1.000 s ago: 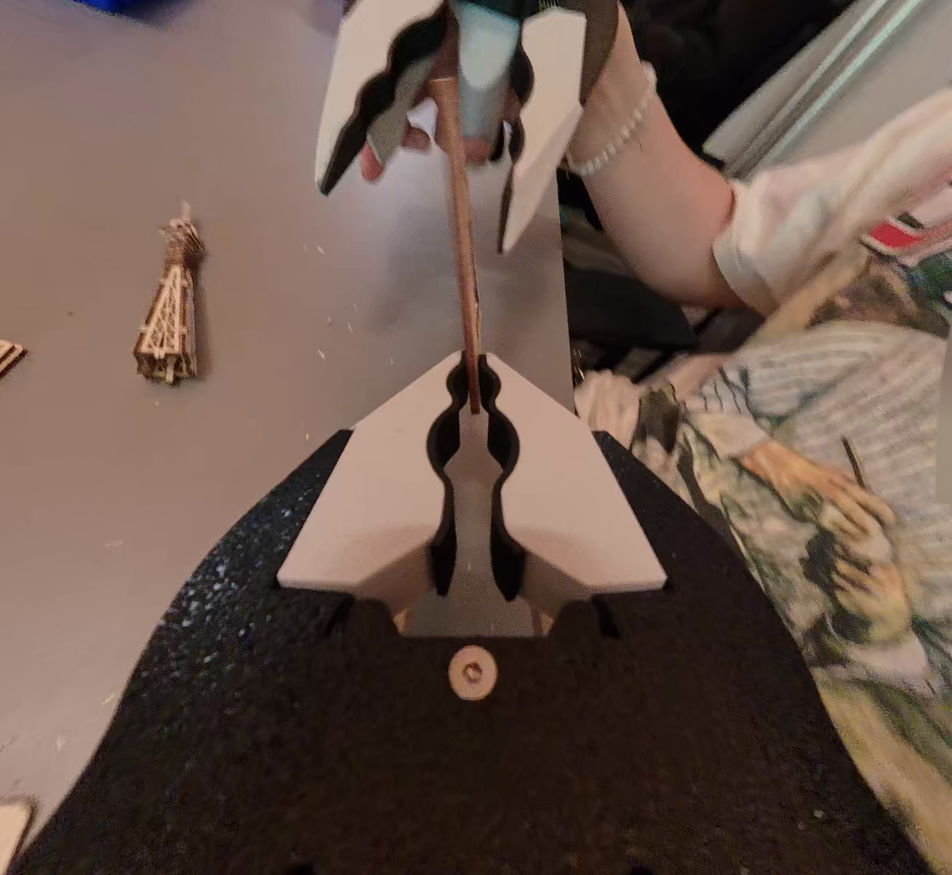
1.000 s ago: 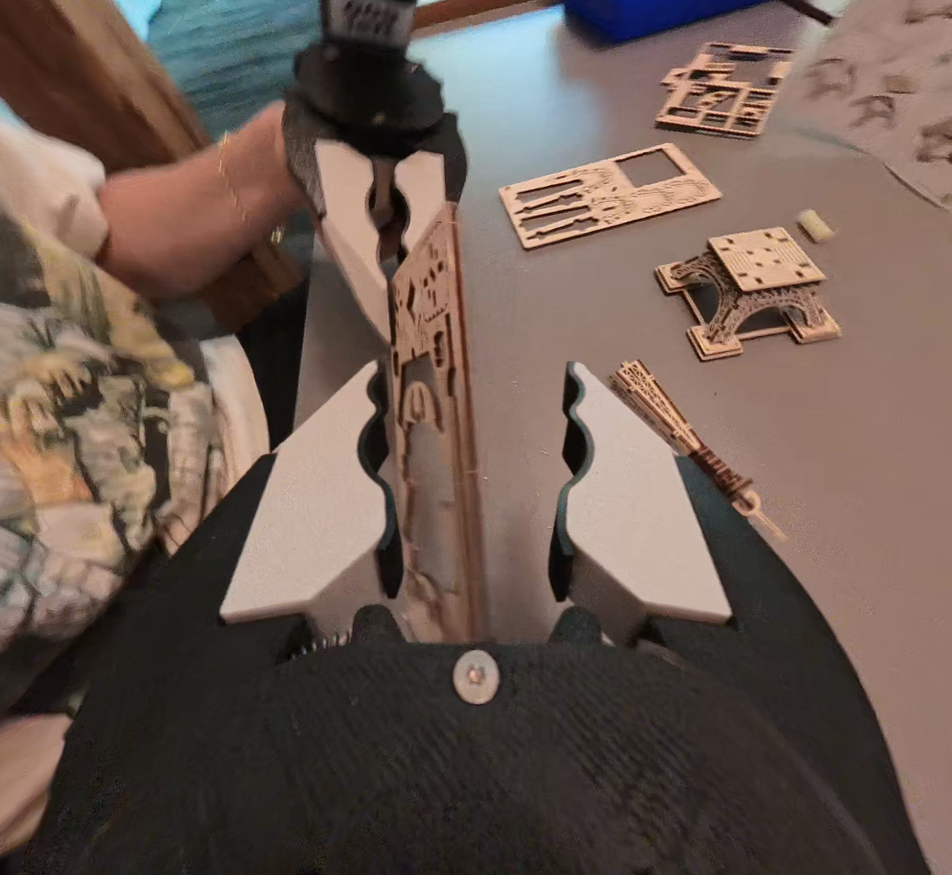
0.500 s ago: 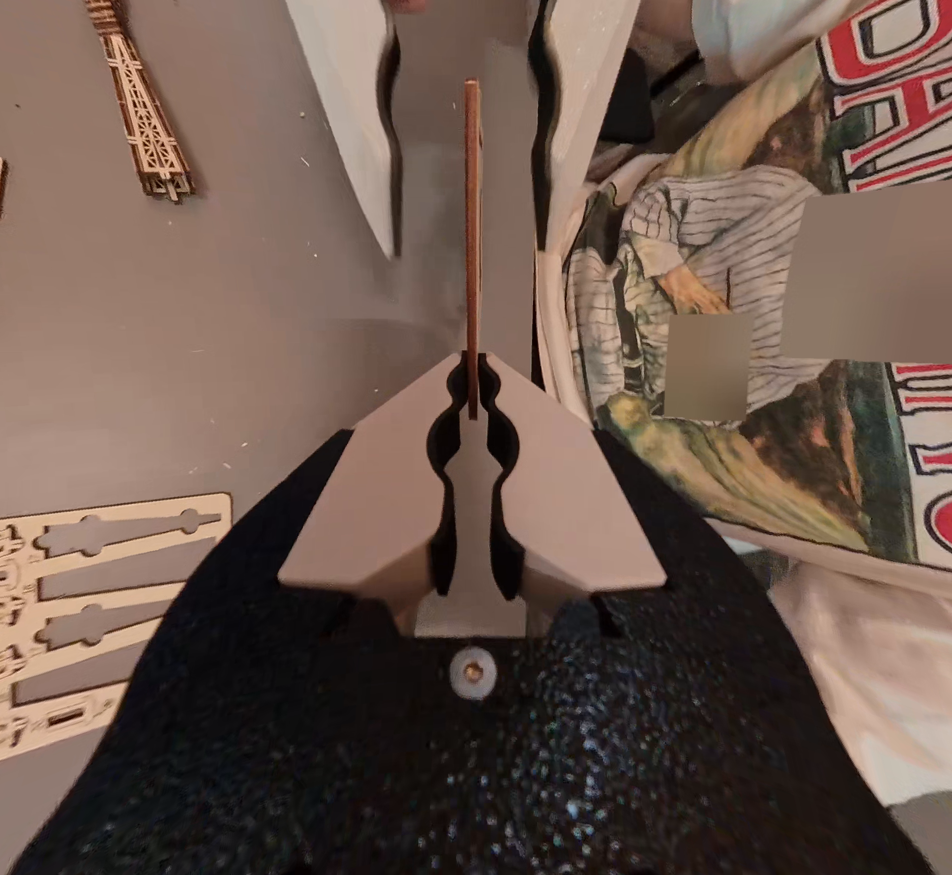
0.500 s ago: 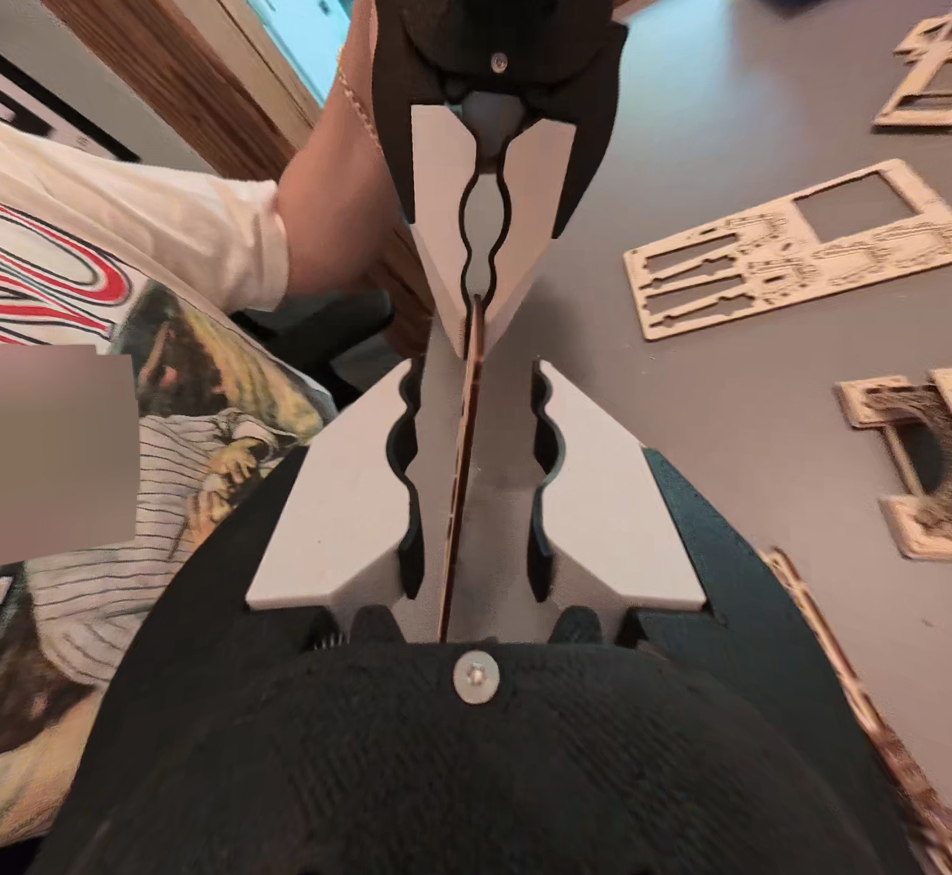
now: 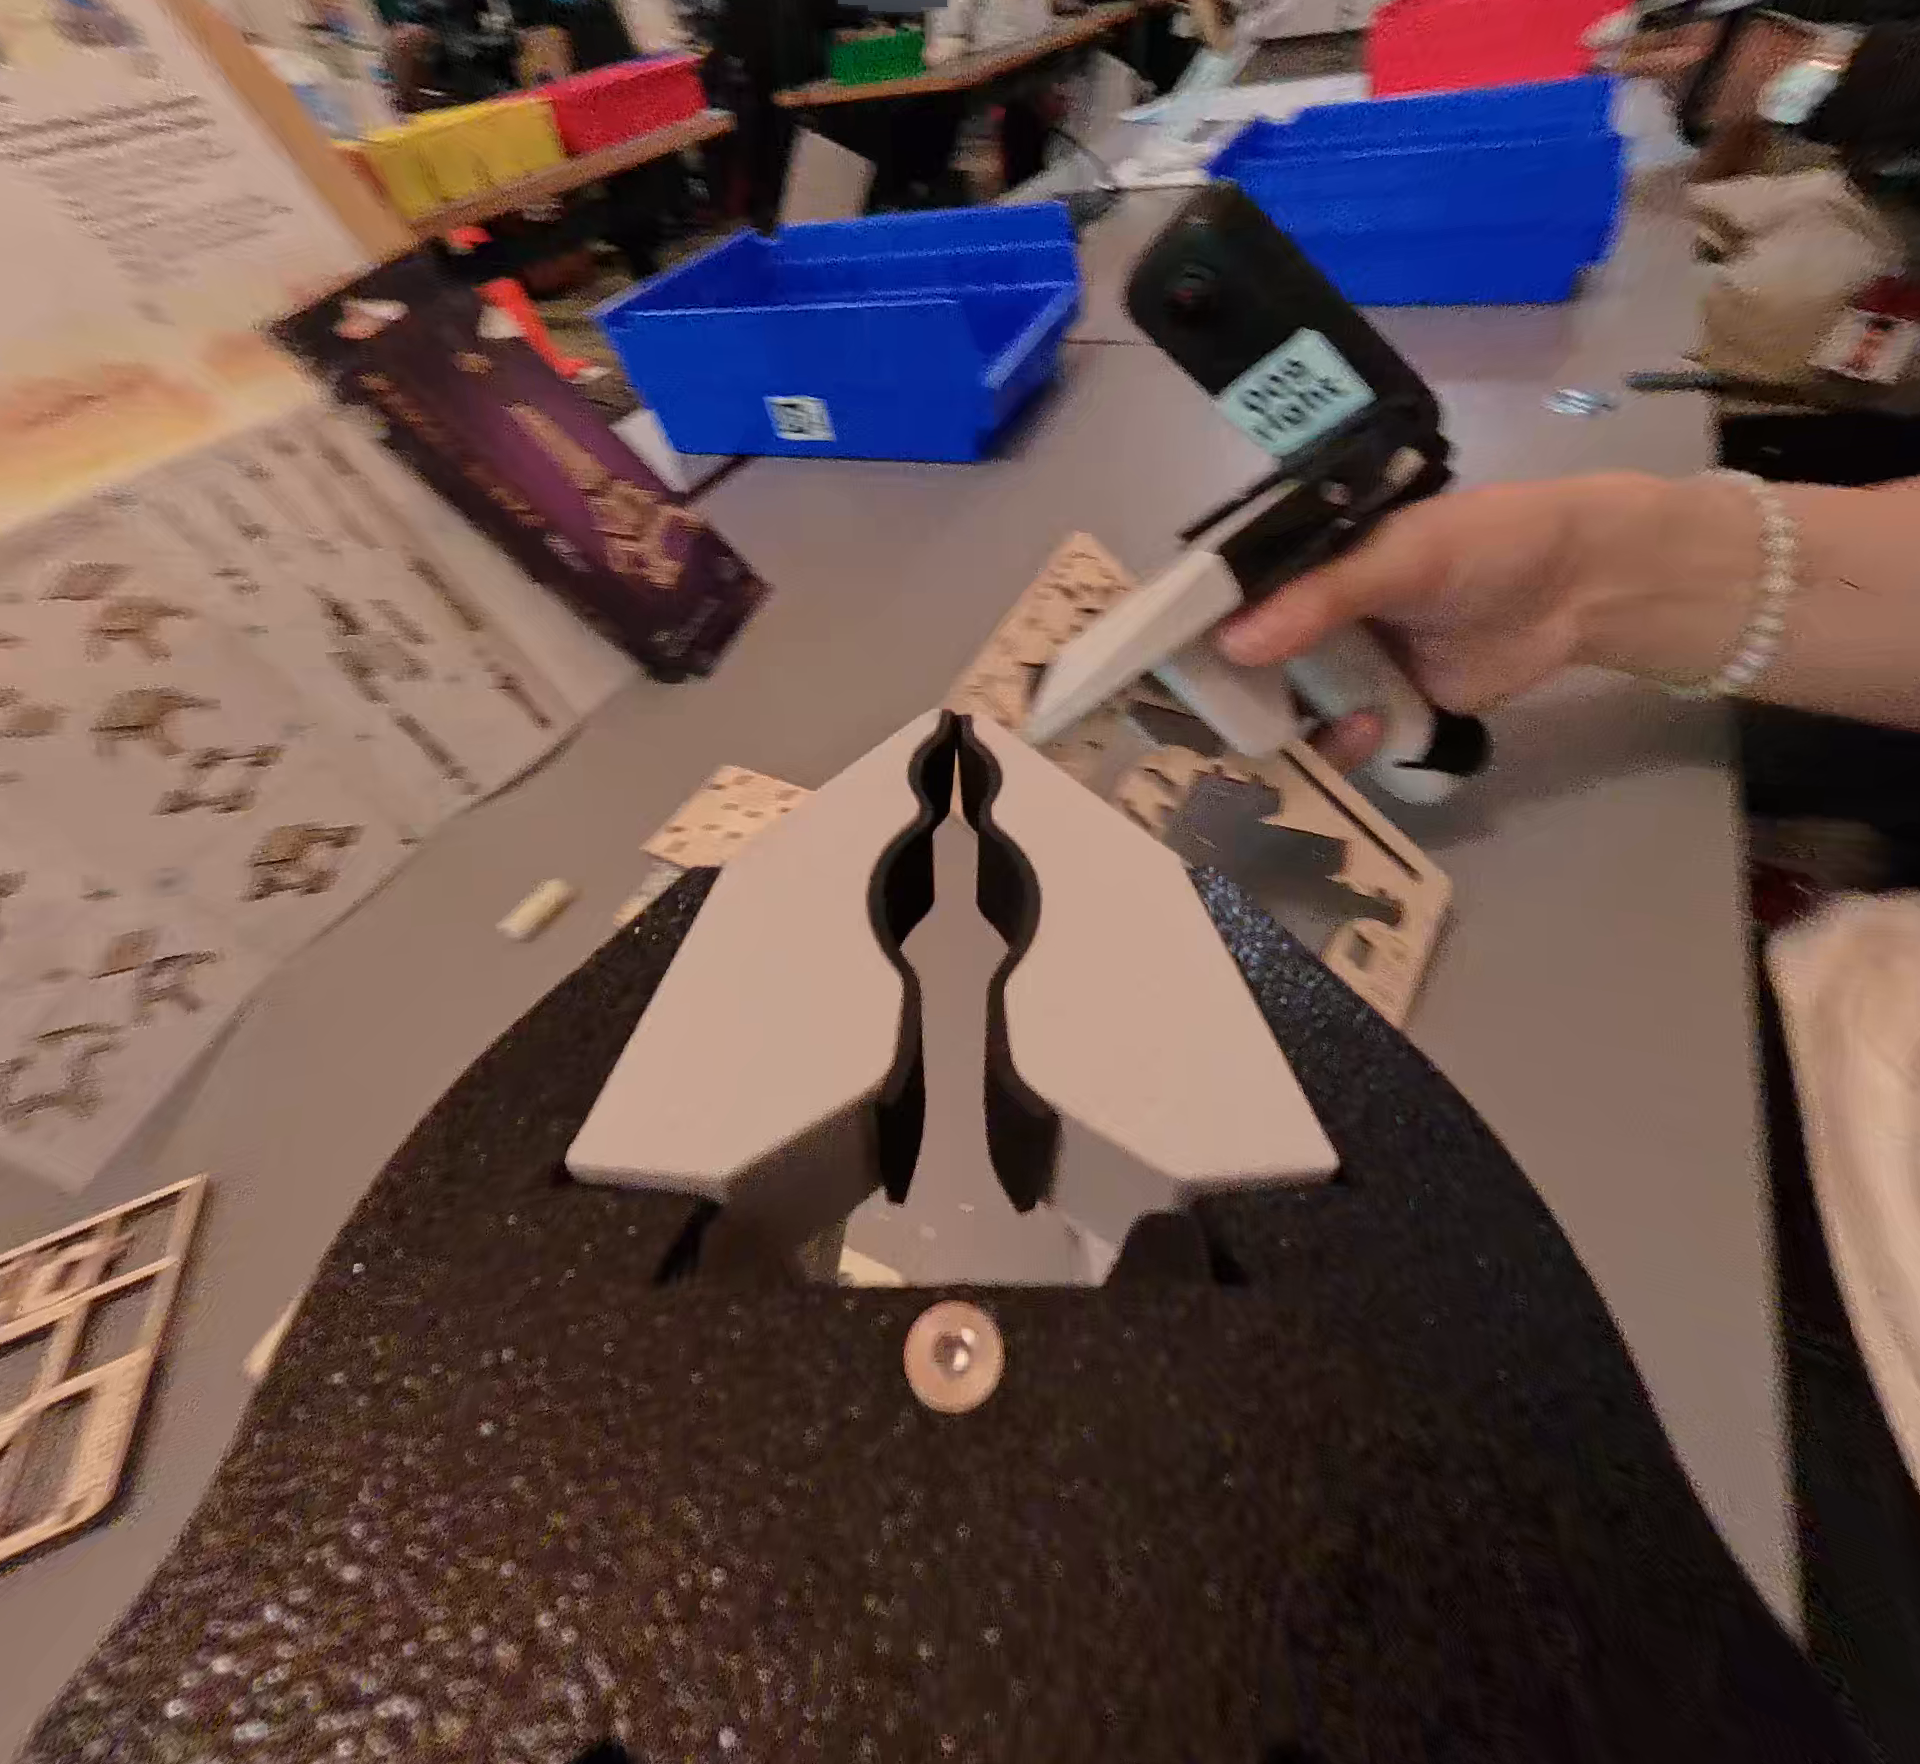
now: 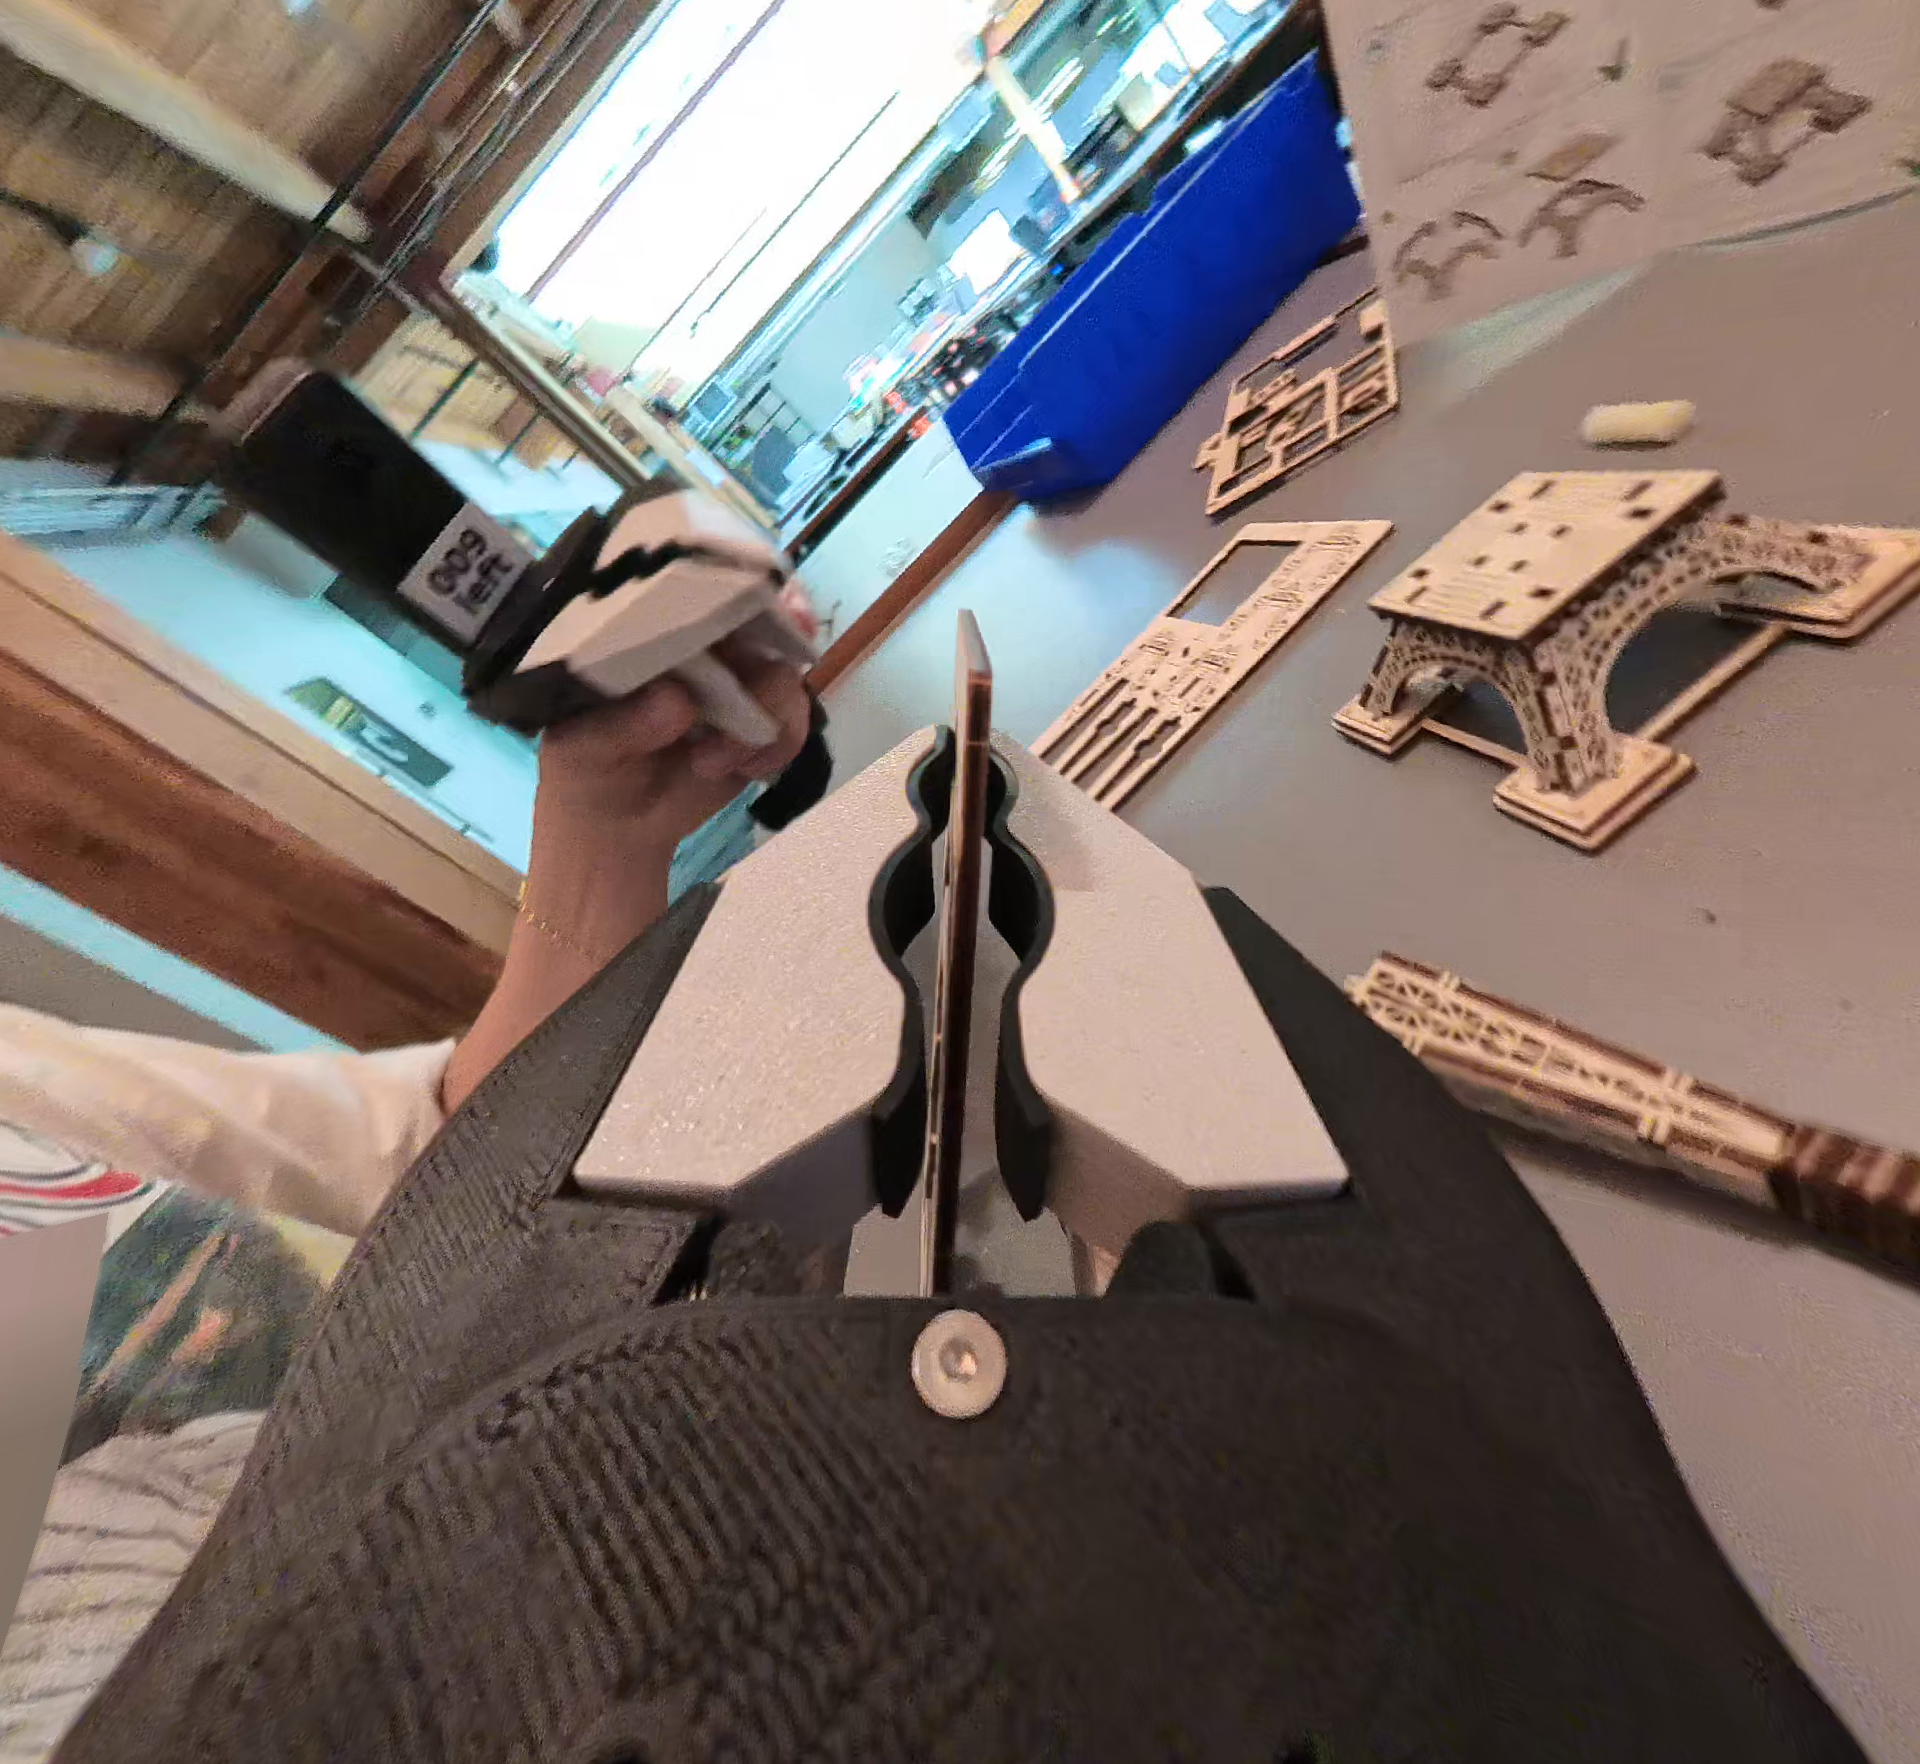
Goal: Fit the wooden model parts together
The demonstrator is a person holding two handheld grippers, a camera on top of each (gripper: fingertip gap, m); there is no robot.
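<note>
Two grippers: right gripper (image 6: 961, 758) pinches a thin wooden sheet (image 6: 968, 706) edge-on between its pads; left gripper (image 5: 956, 748) is pressed together on nothing.
Sheet position: upright in the right jaws, top edge sticking out past the fingertips, held above the table (image 6: 1403, 935).
Sheet handling: likely light, thin laser-cut ply, stiff along its plane but probably snaps at the cutouts if bent.
Grip point: solid margin best, away from fretwork; current pinch runs along most of the sheet's length, looks stable.
Base (image 6: 1538, 634): arched tower base stands on the table, well apart from the right gripper; lattice legs look fragile, so take it by the flat top deck or the foot plates.
Spire (image 6: 1579, 1091): lies flat on the table just beside the right gripper; slender, probably brittle, take it mid-length.
Scrap frames (image 6: 1205, 644): punched-out sheets lie flat beyond the sheet; more lie under the right gripper in the left wrist view.
Blue bin (image 5: 852, 332): open top, far side of table, contents not visible.
Second blue bin (image 5: 1434, 187): farther right, inside hidden.
Box (image 5: 540, 457): dark carton lying flat, looks closed.
</note>
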